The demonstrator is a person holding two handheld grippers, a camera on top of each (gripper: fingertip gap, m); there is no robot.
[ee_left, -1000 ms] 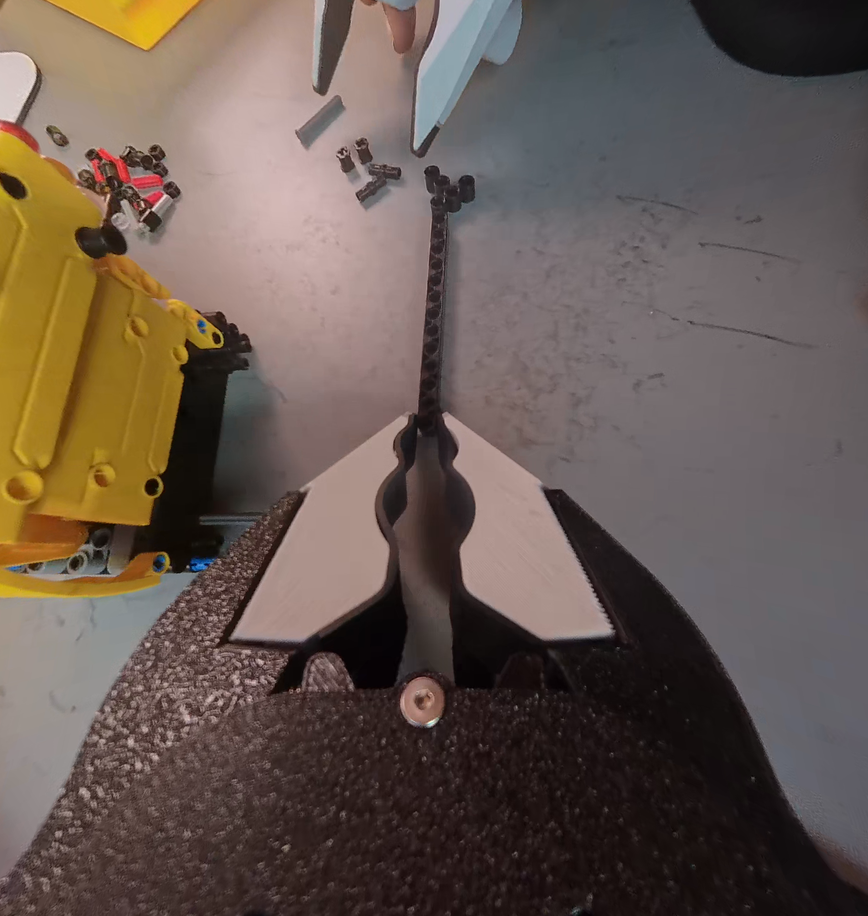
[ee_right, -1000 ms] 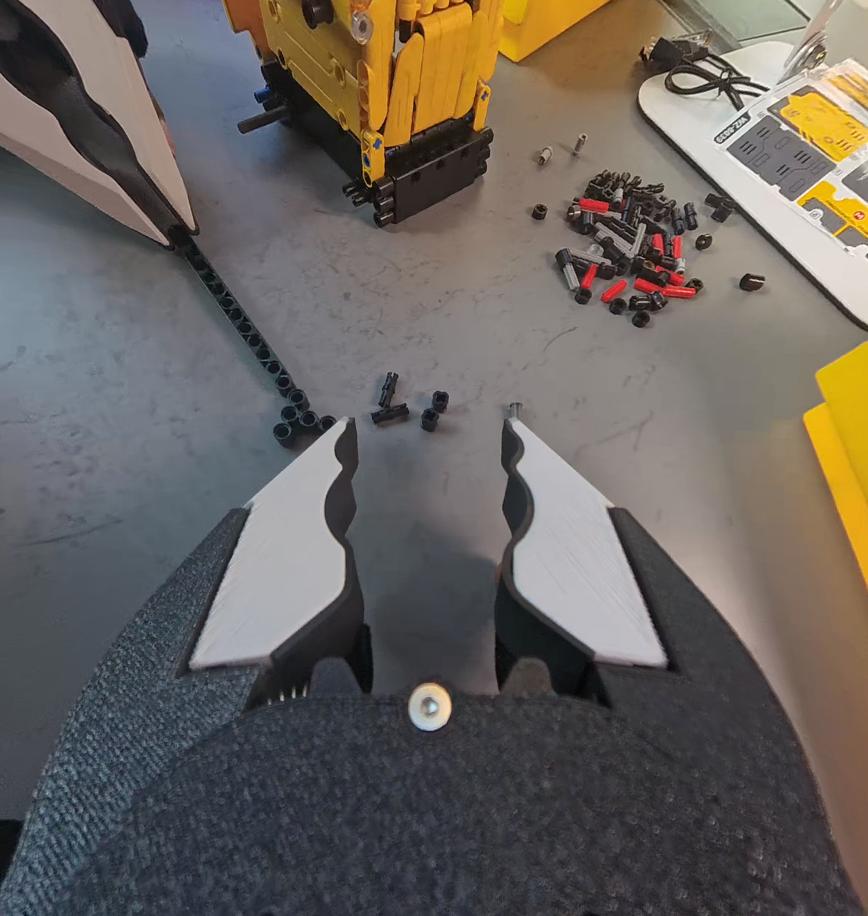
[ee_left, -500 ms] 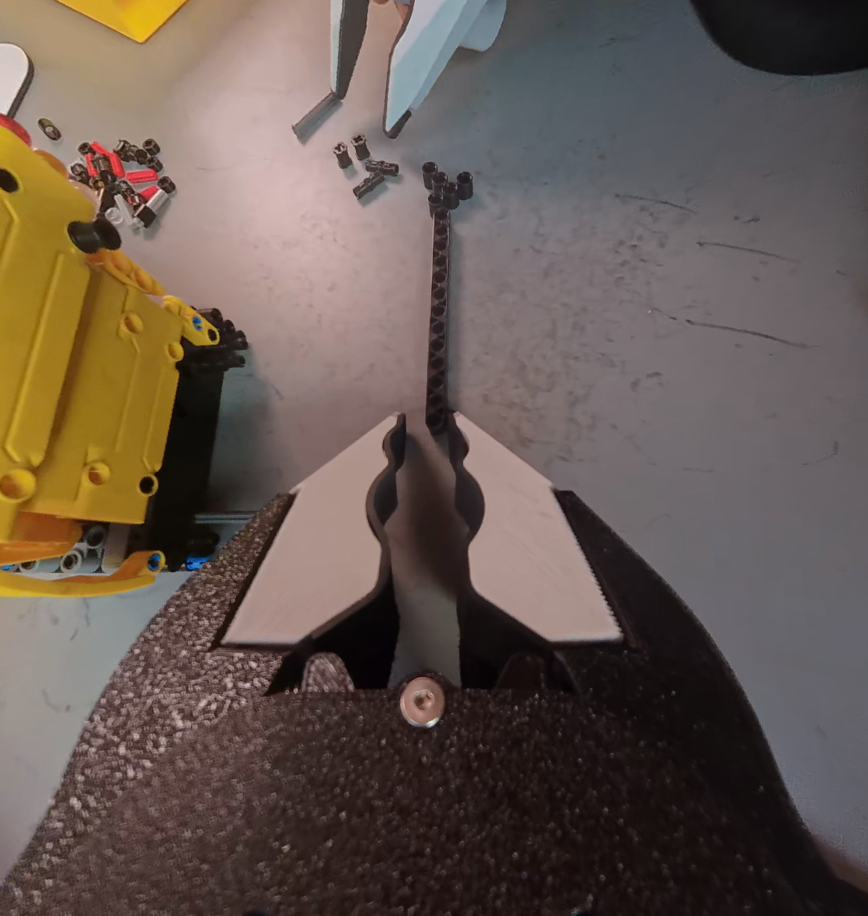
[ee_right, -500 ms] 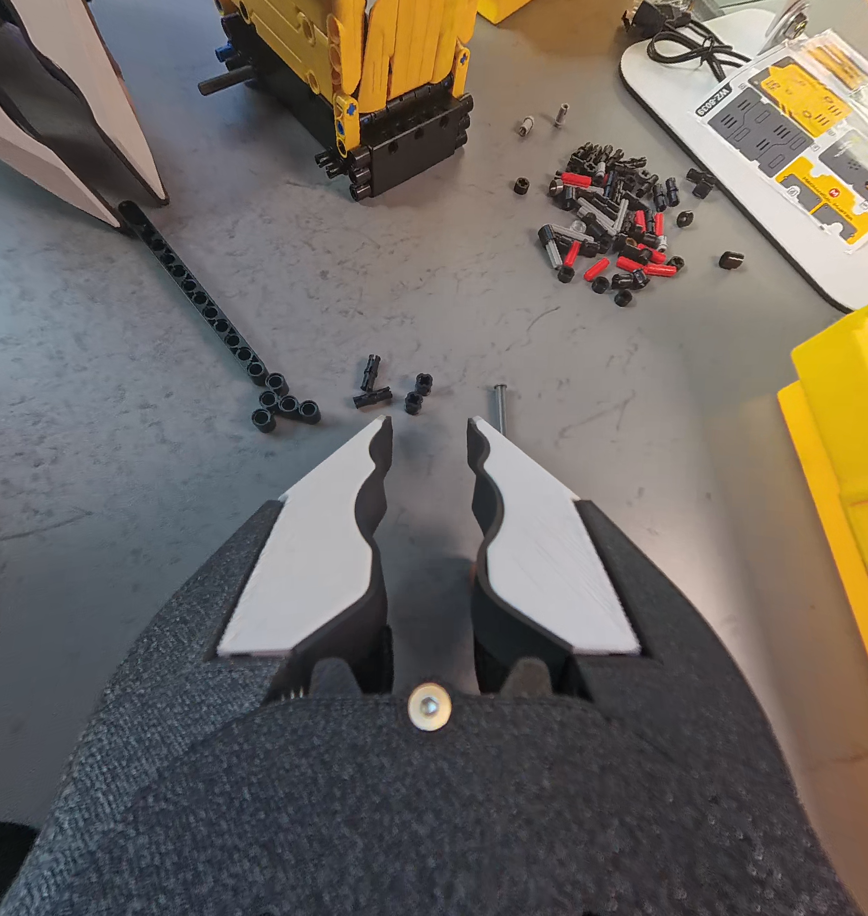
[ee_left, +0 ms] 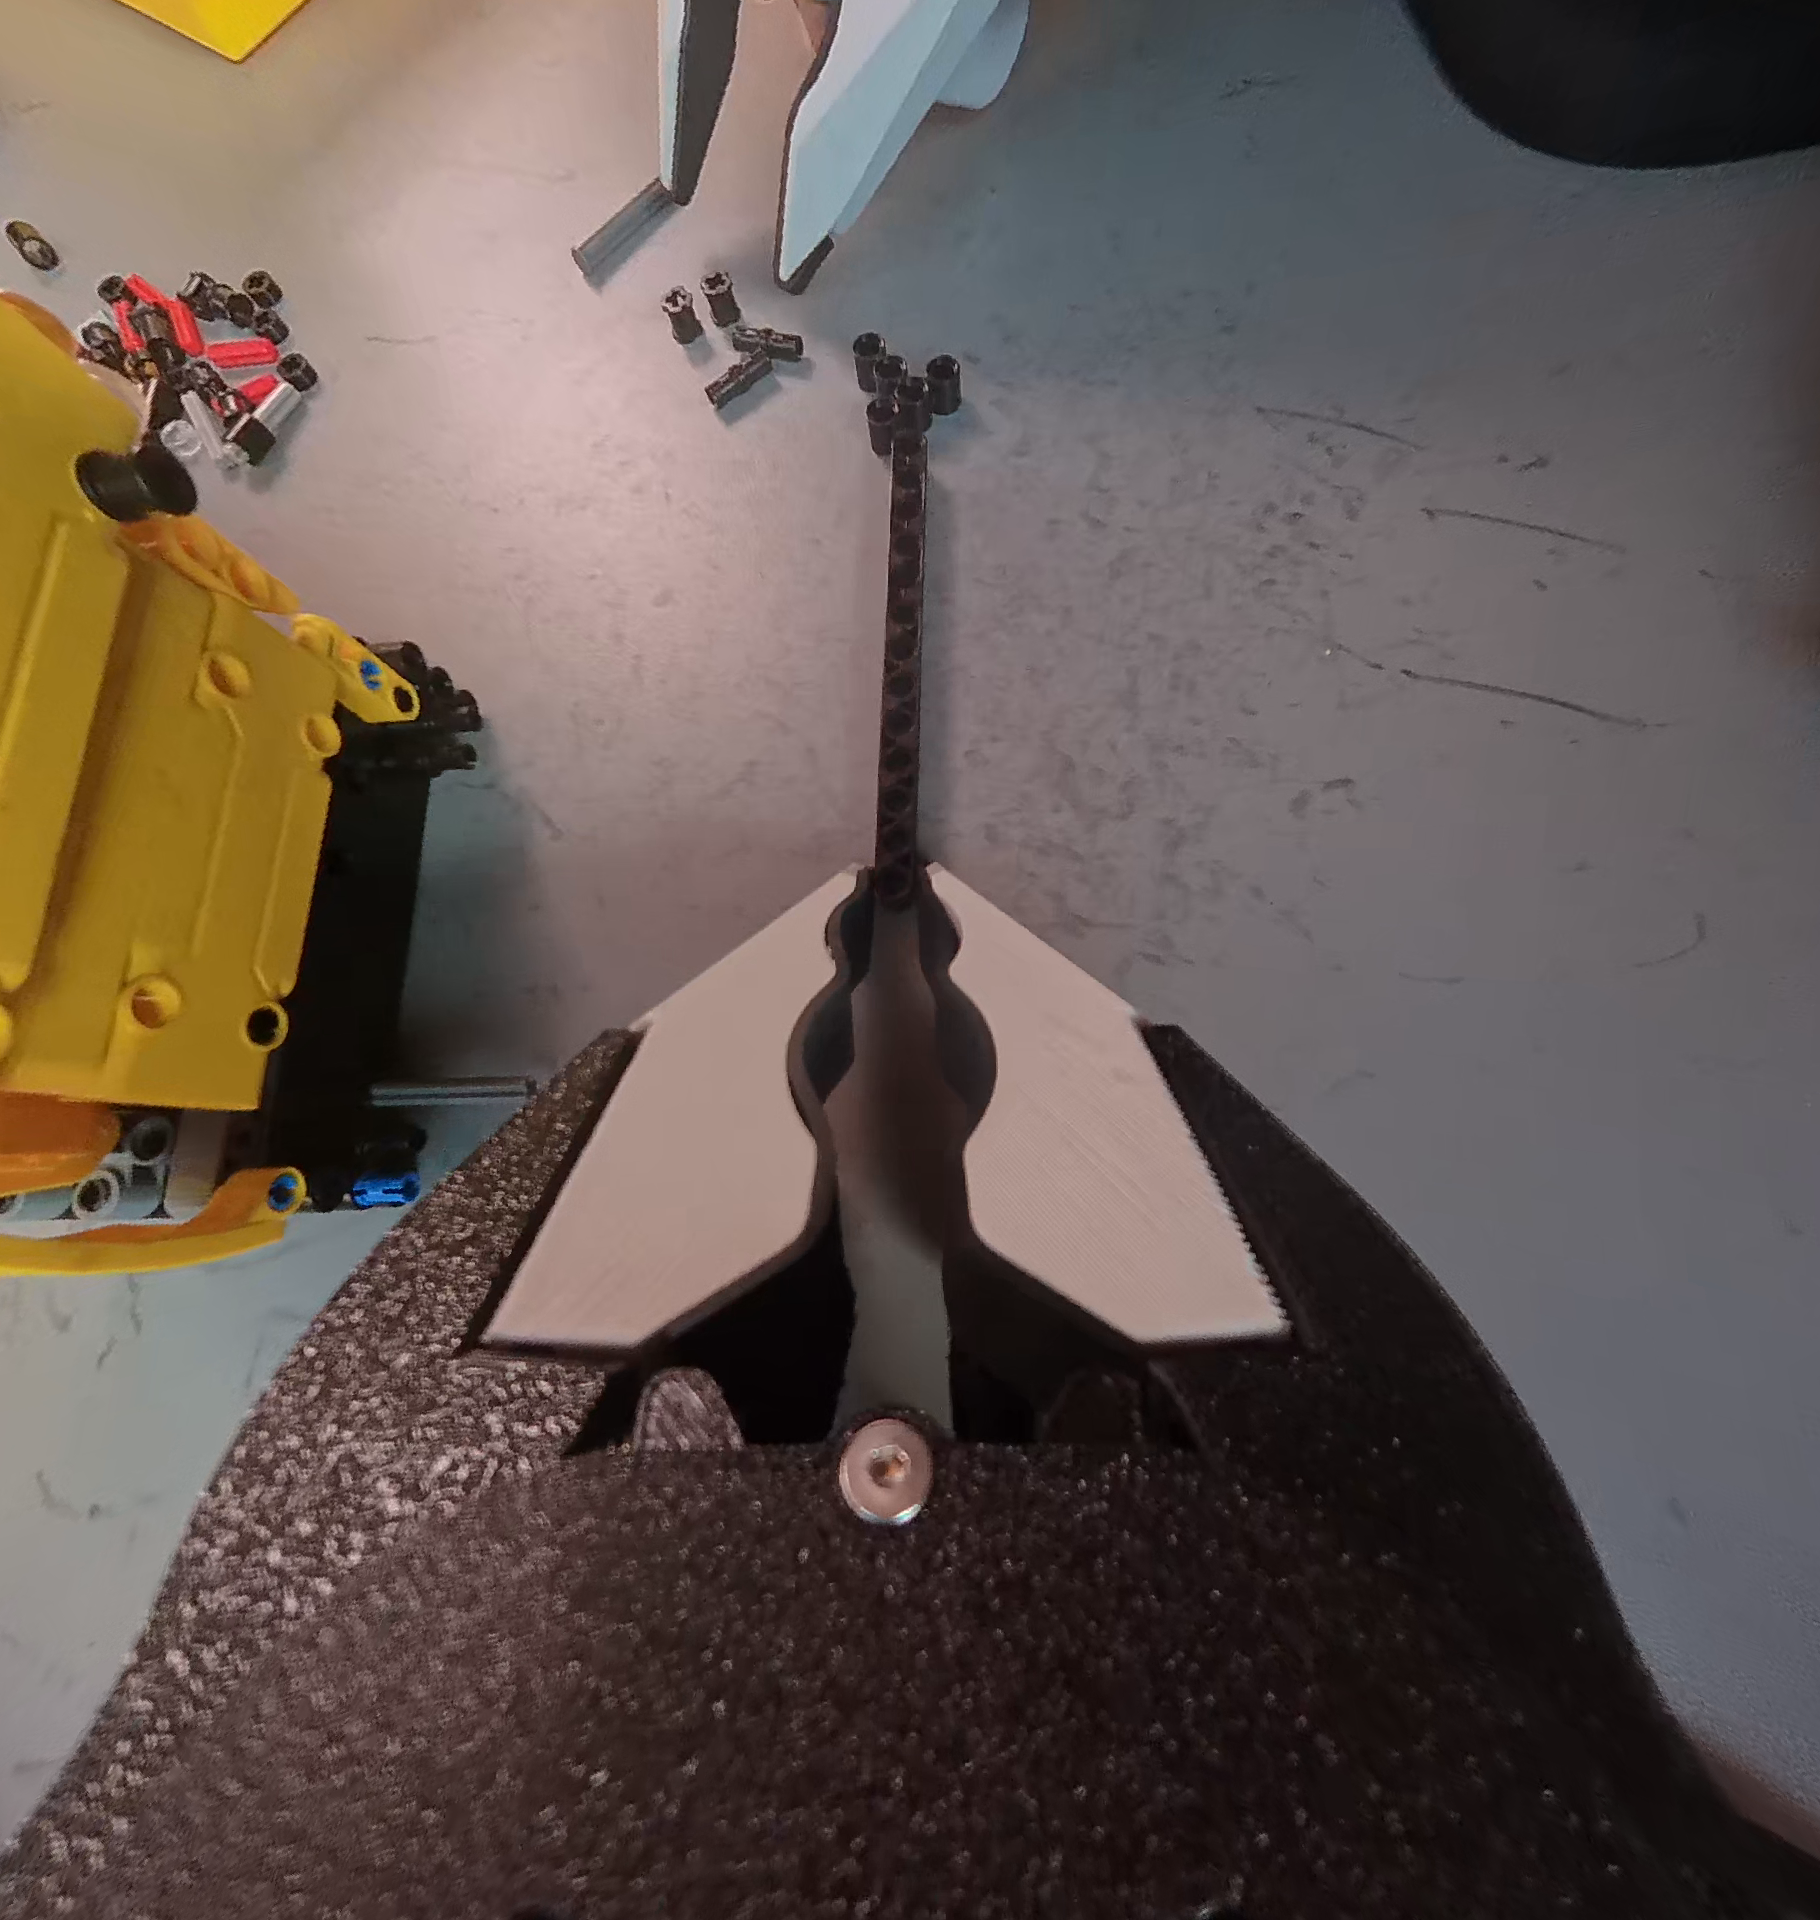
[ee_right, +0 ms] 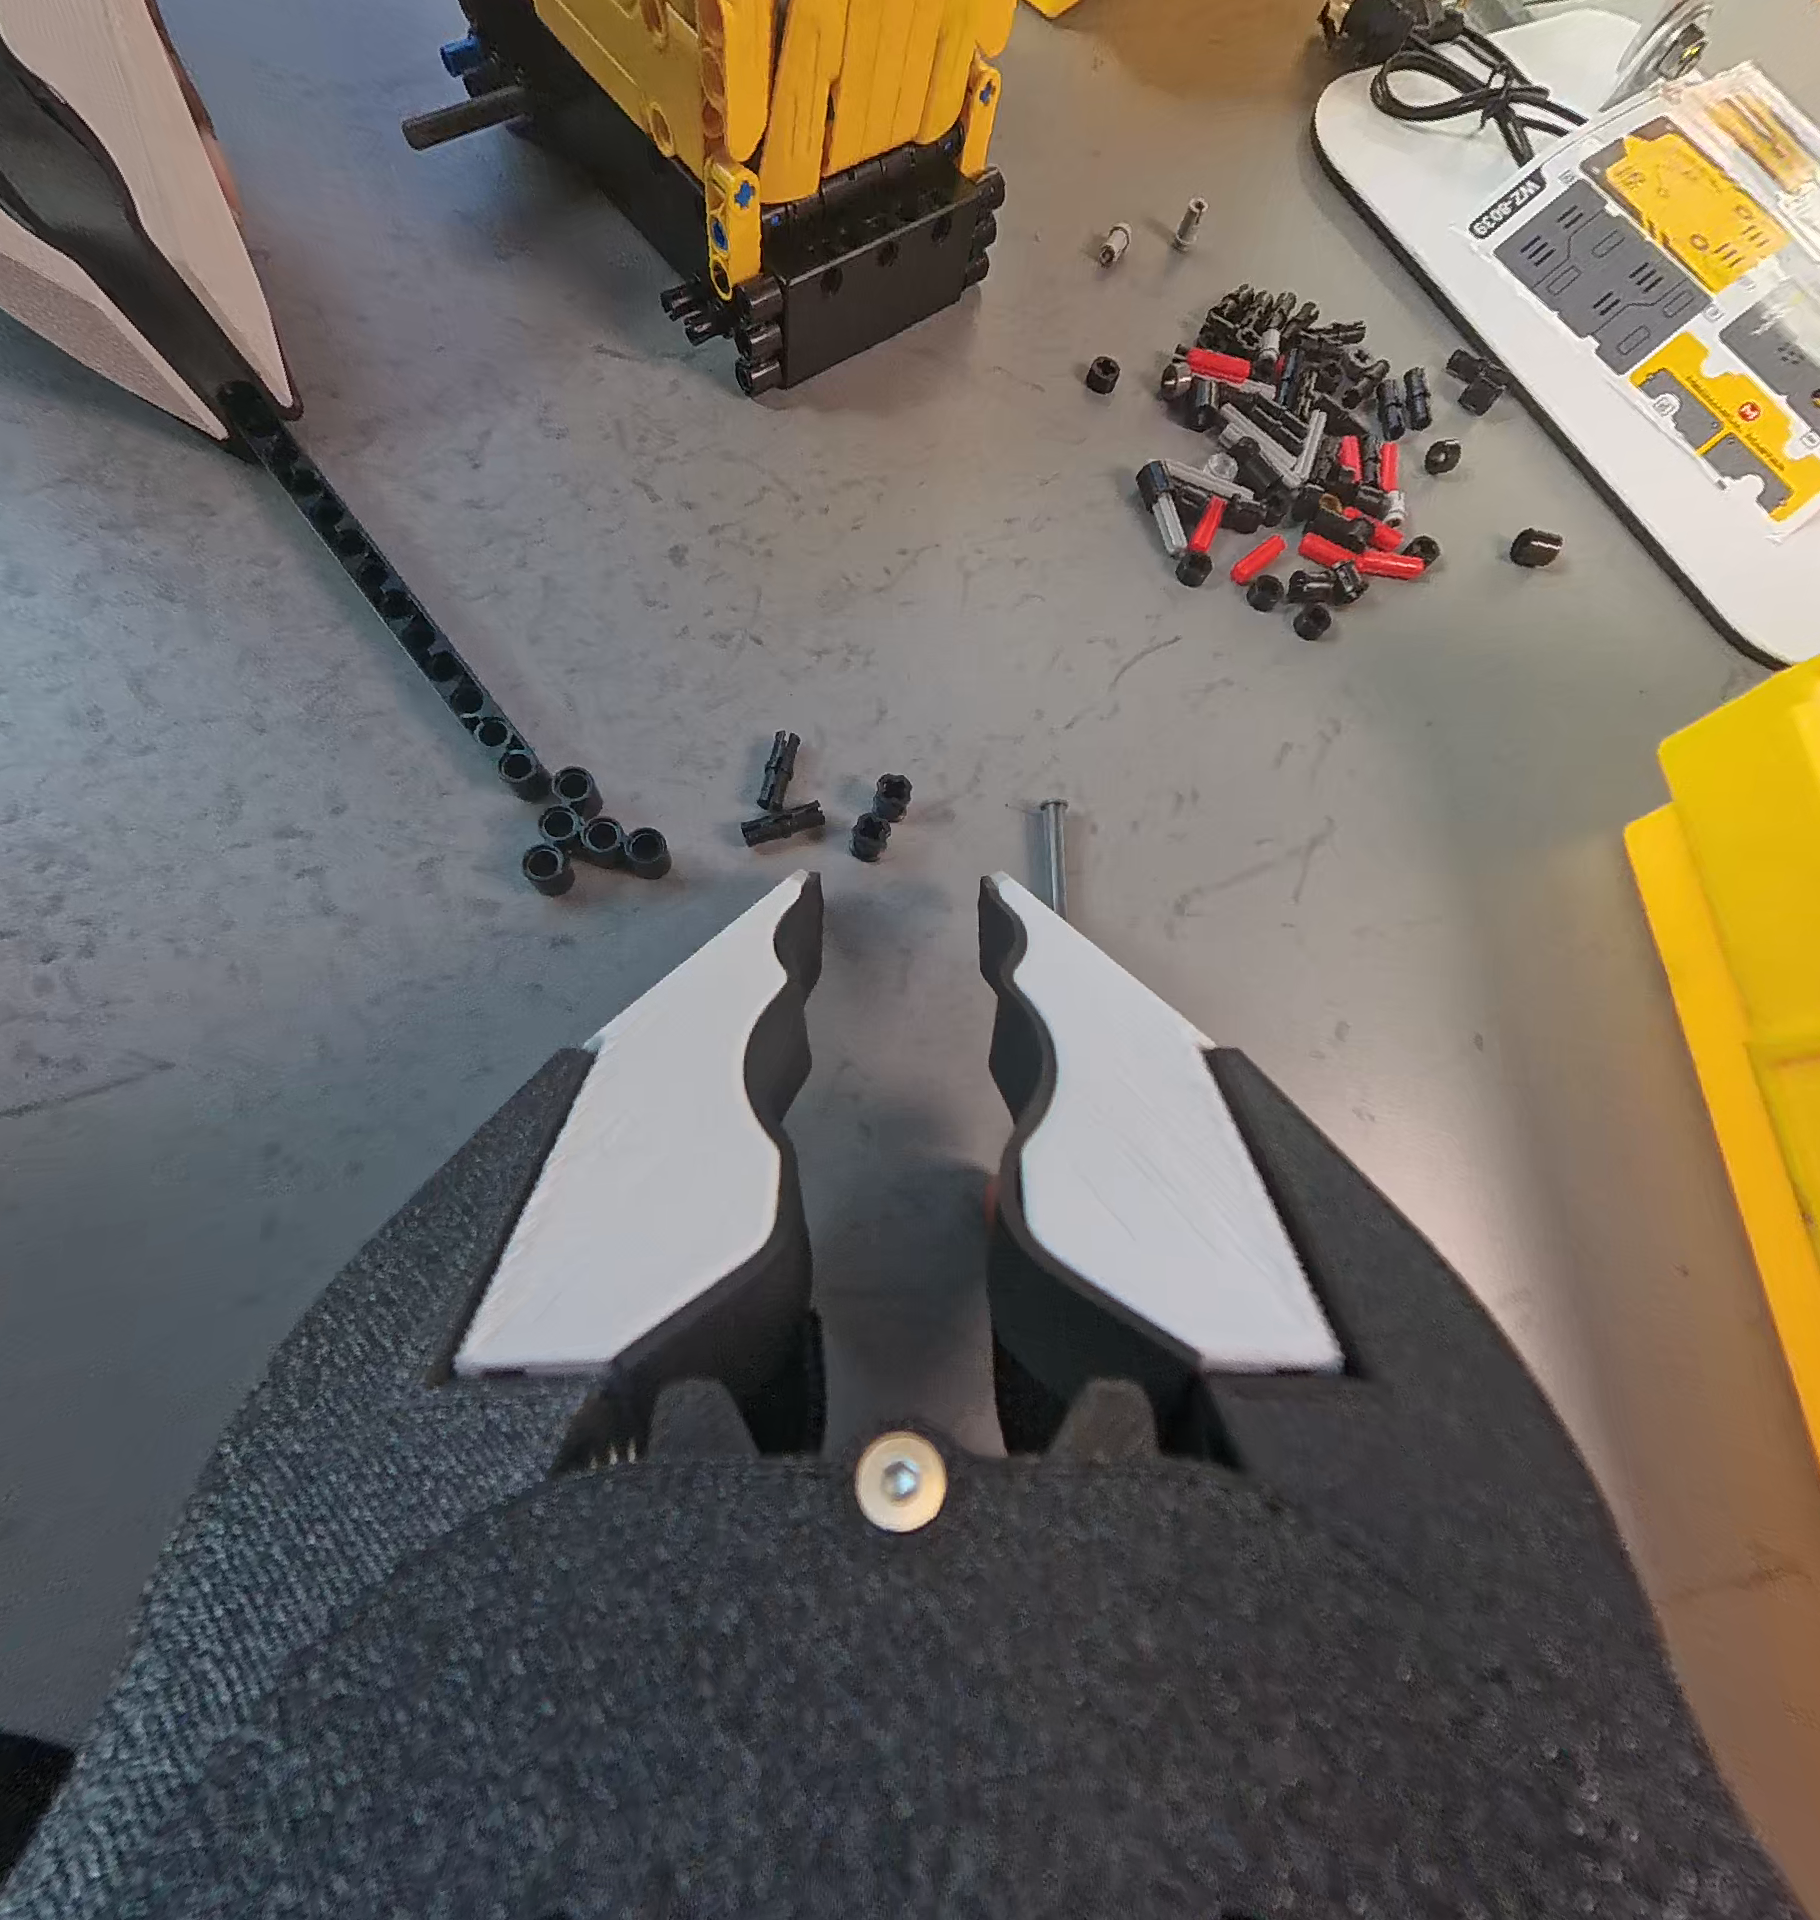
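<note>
A long black holed beam point(ee_left: 906, 644) lies along the grey table. My left gripper point(ee_left: 898, 883) is shut on its near end. The beam's far end touches a cluster of small black rings point(ee_left: 906, 379). In the right wrist view the beam point(ee_right: 386, 592) runs from the left gripper point(ee_right: 251, 400) down to the rings point(ee_right: 594, 831). My right gripper point(ee_right: 898, 894) is open and empty, low over the table. Its tips are just short of several small black pins point(ee_right: 781, 800) and beside a thin grey axle point(ee_right: 1049, 852). It also shows in the left wrist view point(ee_left: 742, 239).
A yellow and black brick model point(ee_right: 833, 156) stands at the back, left of my left gripper point(ee_left: 137, 831). A pile of red, black and grey pins point(ee_right: 1290, 457) lies to the right. A white board with a sticker sheet point(ee_right: 1664, 260) and a yellow box point(ee_right: 1779, 935) are at right. My hands' fingertips stand some 15 centimeters from each other.
My left gripper had loosened off the beam half a second ago and has shut on its end again. My right gripper's jaws narrowed, then widened a little, still short of the pins.
</note>
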